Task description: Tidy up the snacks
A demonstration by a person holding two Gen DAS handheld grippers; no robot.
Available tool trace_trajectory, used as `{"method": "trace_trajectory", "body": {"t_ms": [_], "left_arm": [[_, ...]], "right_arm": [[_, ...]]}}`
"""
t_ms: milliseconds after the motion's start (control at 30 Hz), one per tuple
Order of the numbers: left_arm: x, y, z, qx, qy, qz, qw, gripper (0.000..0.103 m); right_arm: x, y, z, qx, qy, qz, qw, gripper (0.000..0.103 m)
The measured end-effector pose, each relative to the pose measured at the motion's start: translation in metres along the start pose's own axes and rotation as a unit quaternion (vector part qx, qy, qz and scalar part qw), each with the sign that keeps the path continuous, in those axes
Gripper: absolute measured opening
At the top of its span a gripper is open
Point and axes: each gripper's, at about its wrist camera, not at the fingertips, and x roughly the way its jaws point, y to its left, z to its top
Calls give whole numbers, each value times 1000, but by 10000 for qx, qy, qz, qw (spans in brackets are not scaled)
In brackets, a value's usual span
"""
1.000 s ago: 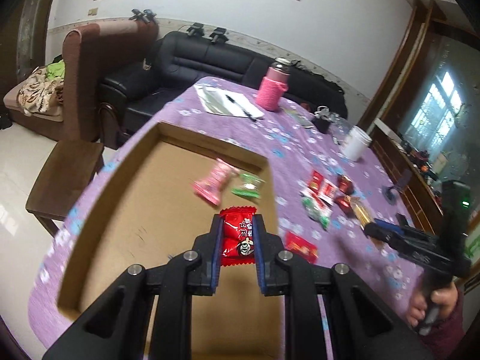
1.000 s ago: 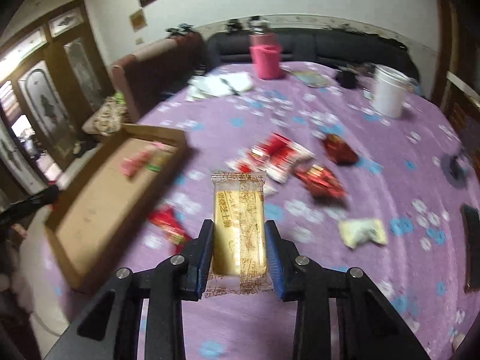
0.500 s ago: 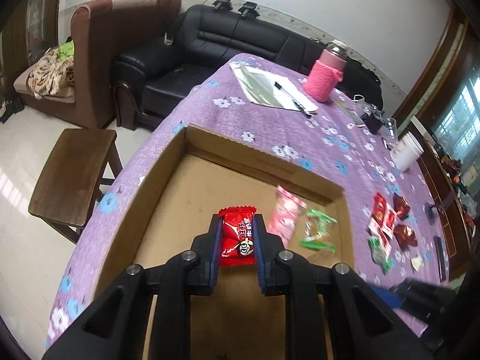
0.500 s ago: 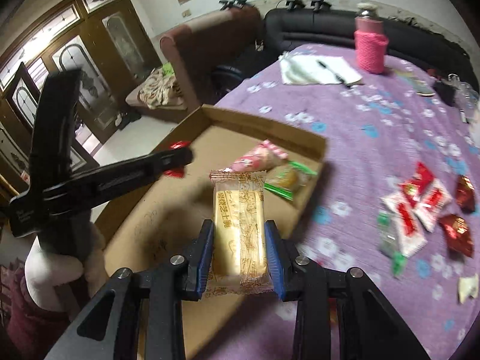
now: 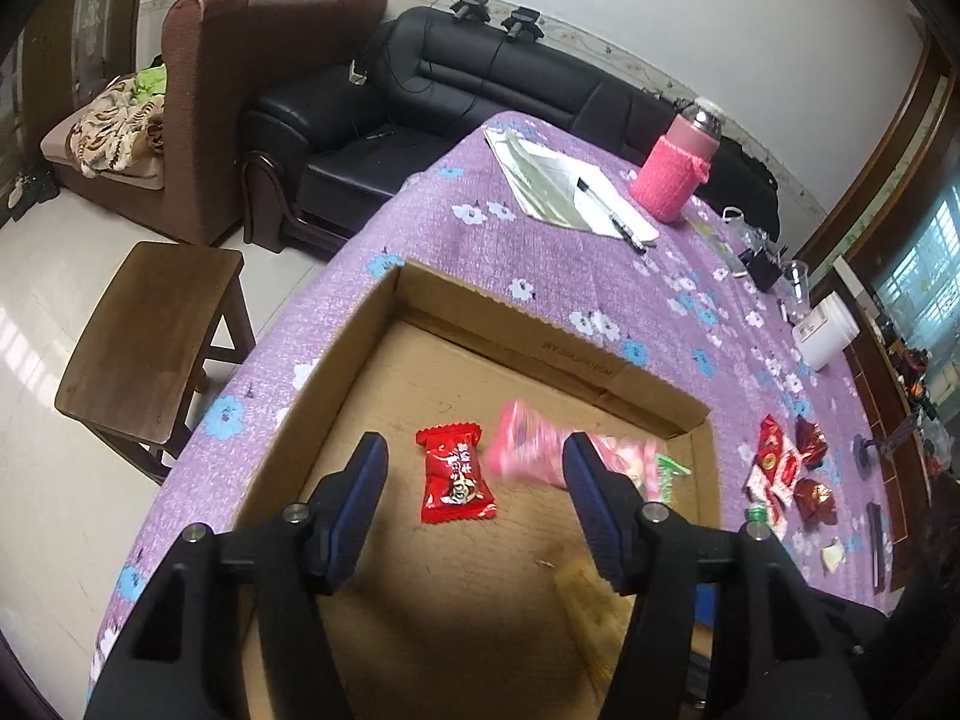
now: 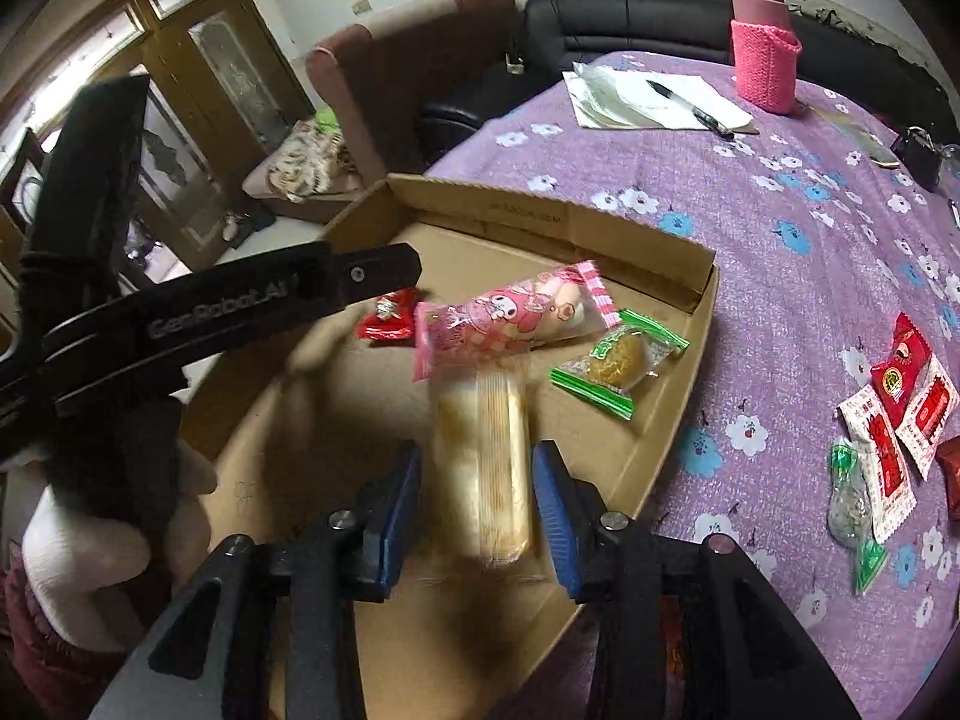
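Note:
A shallow cardboard box lies on the purple flowered table. My left gripper is open above it; a red candy packet lies loose on the box floor between its fingers. My right gripper is open; a yellow biscuit packet, blurred, sits between its fingers in the box, not clamped. A pink packet and a green-wrapped snack lie in the box. The left gripper's arm crosses the right wrist view.
Several loose red, white and green packets lie on the table right of the box. Papers with a pen, a pink-sleeved flask and a white cup stand further back. A wooden stool and sofas are beyond the table edge.
Both grippers have opened. The red candy has dropped from the left one onto the box floor; the yellow biscuit packet has come loose from the right one inside the box.

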Motion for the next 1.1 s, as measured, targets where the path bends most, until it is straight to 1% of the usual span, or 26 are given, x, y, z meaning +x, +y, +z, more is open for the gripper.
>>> {"method": "trace_trajectory", "body": {"t_ms": [100, 133, 200, 233, 300, 367, 400, 467, 567, 667, 700, 767, 833, 900, 967, 1000, 1033, 1100], "left_arm": [[-21, -3, -6, -38, -107, -26, 9999, 60], [-35, -7, -12, 5, -180, -23, 9998, 60], [-55, -10, -22, 39, -276, -57, 9996, 62], [-69, -13, -32, 46, -365, -126, 9992, 67], [-95, -21, -53, 107, -542, -335, 9979, 75], [-111, -30, -69, 193, -654, -418, 9968, 76], [-118, -36, -79, 249, -697, -461, 9962, 76], [-130, -50, -99, 370, -778, -550, 9948, 76], [-138, -64, -117, 471, -821, -607, 9937, 76], [-142, -78, -130, 537, -860, -689, 9925, 76], [-143, -81, -133, 570, -872, -674, 9923, 76], [-140, -91, -139, 657, -812, -659, 9923, 76], [-138, -98, -142, 689, -737, -762, 9920, 76], [-137, -105, -146, 769, -713, -836, 9910, 76], [-133, -117, -150, 851, -653, -956, 9896, 76], [-132, -121, -151, 871, -630, -994, 9892, 76], [-129, -128, -154, 917, -582, -1058, 9884, 76], [-126, -137, -159, 960, -532, -1137, 9874, 76]], "right_arm": [[-35, -6, -2, 42, -316, 178, 9993, 42], [-45, -10, -4, 36, -403, 175, 9990, 42], [-69, -23, -11, 20, -599, -39, 9982, 42], [-76, -30, -14, 17, -640, -154, 9978, 42], [-85, -46, -24, -44, -623, -495, 9968, 42], [-83, -57, -33, -122, -509, -723, 9960, 42], [-78, -62, -39, -104, -396, -745, 9964, 42], [-67, -65, -46, -86, -195, -580, 9981, 42], [-48, -61, -53, -202, -13, -486, 9986, 42], [-34, -58, -62, -292, 105, -575, 9979, 41], [-32, -60, -65, -207, 123, -614, 9978, 23], [-39, -68, -69, 75, 74, -736, 9972, 23], [-50, -78, -75, 337, 41, -862, 9957, 23], [-64, -89, -87, 536, 22, -1040, 9931, 23], [-78, -101, -102, 714, -27, -1068, 9917, 24], [-88, -107, -109, 766, -65, -1026, 9917, 25], [-93, -111, -113, 779, -92, -887, 9930, 25], [-111, -125, -118, 843, -236, -438, 9952, 25]]}}
